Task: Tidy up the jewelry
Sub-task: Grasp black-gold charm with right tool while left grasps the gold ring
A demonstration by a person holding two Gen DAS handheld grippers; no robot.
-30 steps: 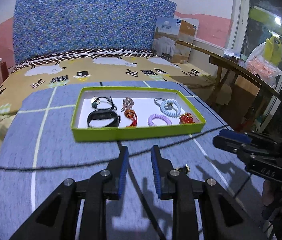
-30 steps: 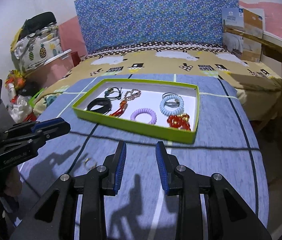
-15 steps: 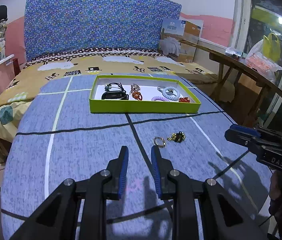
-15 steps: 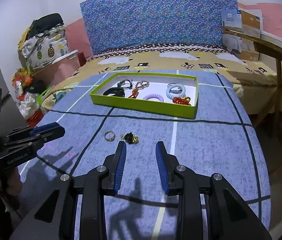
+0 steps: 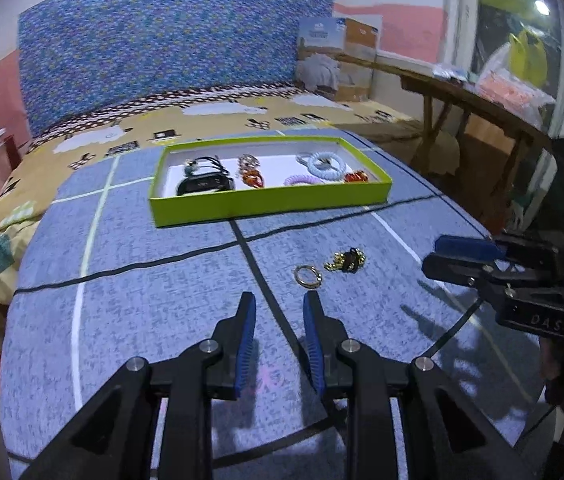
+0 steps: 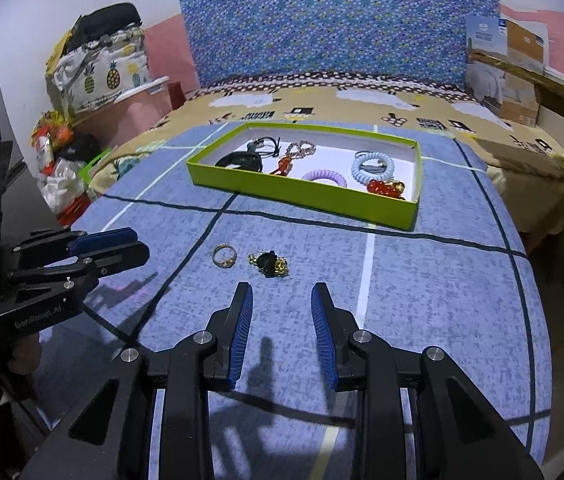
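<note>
A green tray [image 5: 269, 204] [image 6: 306, 196] on the blue cloth holds a black band [image 5: 201, 185], coil hair ties [image 5: 328, 166], a red bead piece [image 6: 386, 188] and other jewelry. A gold ring [image 5: 308, 275] [image 6: 223, 257] and a black-and-gold trinket [image 5: 346, 261] [image 6: 269, 264] lie loose on the cloth in front of the tray. My left gripper [image 5: 277, 308] is open and empty, just short of the ring. My right gripper [image 6: 281, 294] is open and empty, just short of the trinket. Each gripper shows in the other's view [image 5: 466, 258] [image 6: 101, 246].
The blue cloth with black and white lines [image 5: 141, 300] covers the table. A bed with a patterned headboard [image 5: 153, 60] lies beyond. A wooden table [image 5: 470, 100] stands at the right, bags and clutter [image 6: 93, 64] at the left.
Both grippers have drawn back from the tray. The ring and trinket, earlier hidden close under the fingers, now lie in plain view ahead of both. Both grippers stay open.
</note>
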